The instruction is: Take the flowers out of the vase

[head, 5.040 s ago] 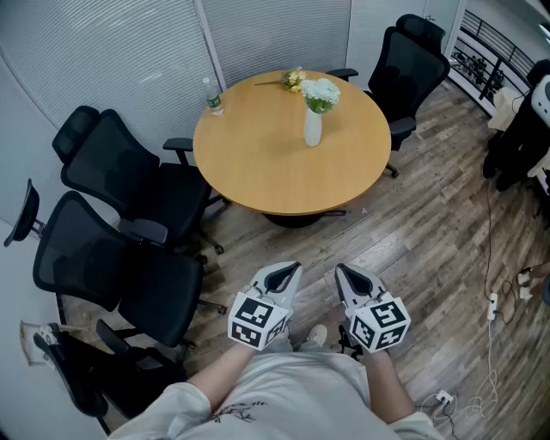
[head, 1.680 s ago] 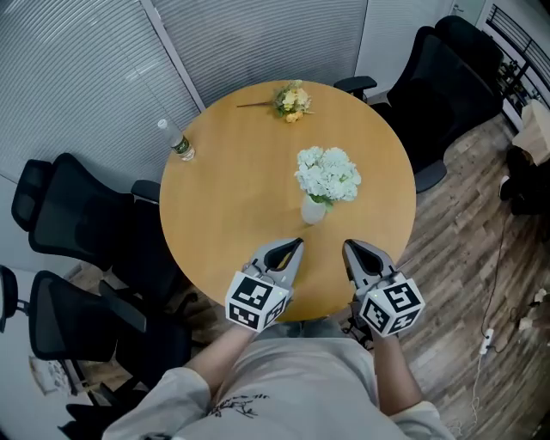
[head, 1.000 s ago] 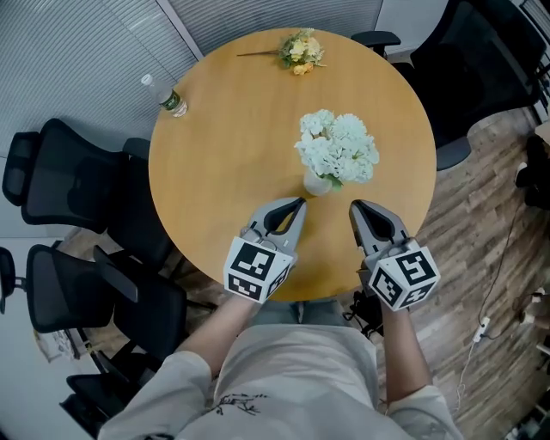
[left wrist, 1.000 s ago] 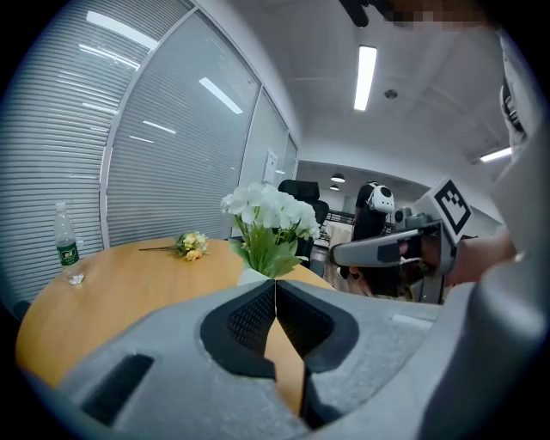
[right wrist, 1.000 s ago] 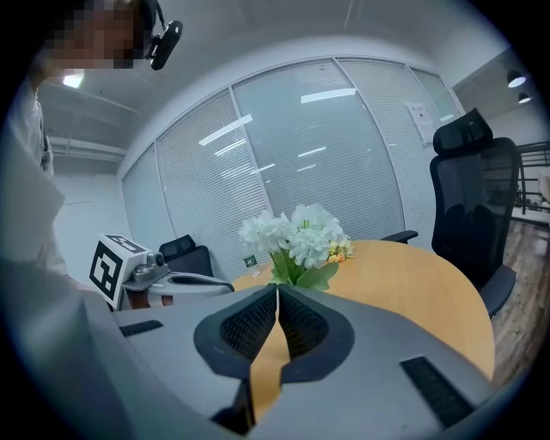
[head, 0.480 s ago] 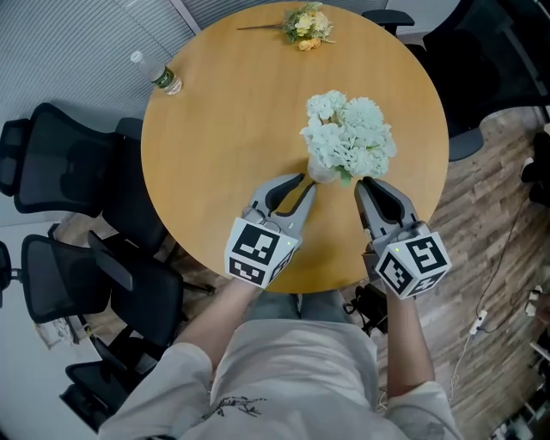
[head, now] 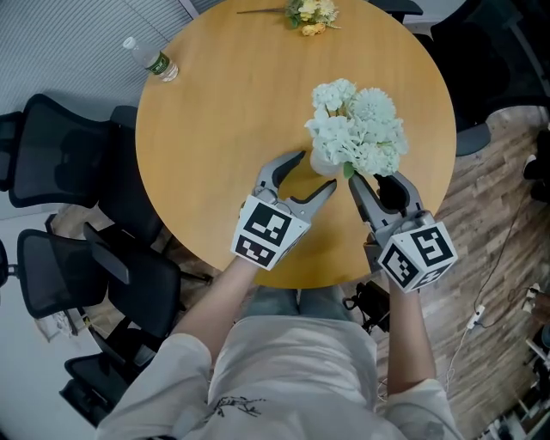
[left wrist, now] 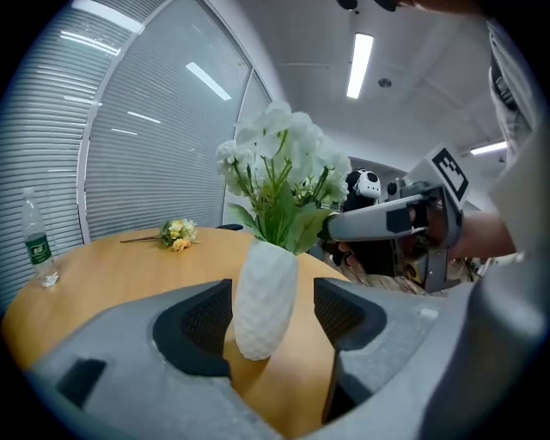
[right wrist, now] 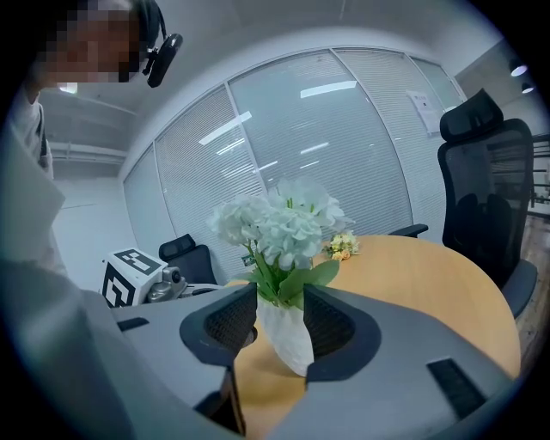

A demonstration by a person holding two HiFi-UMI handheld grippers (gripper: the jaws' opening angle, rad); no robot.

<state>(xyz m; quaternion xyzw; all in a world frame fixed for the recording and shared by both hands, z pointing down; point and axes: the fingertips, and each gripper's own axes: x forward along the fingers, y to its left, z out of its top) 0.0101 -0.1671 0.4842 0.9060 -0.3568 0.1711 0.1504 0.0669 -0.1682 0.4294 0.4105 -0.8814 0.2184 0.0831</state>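
vase (left wrist: 265, 301) stands between jaws of left gripper (left wrist: 273, 292)

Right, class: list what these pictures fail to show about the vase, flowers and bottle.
Head view: white flowers cover most of the vase; yellow bouquet cut by the top edge.
Left gripper view: bottle label too small to read.
Right gripper view: part of the vase hidden behind the jaws.

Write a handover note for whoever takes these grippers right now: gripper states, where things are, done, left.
Left gripper: open, jaws just opened, either side of the vase, not gripping.
Right gripper: open, just opened, jaws flanking the stems at the vase neck, no grip.
White flowers still in the vase on the table; a yellow bunch lies at the far edge.
Done: approach only. To do: hold vase, grip stems, lift out.
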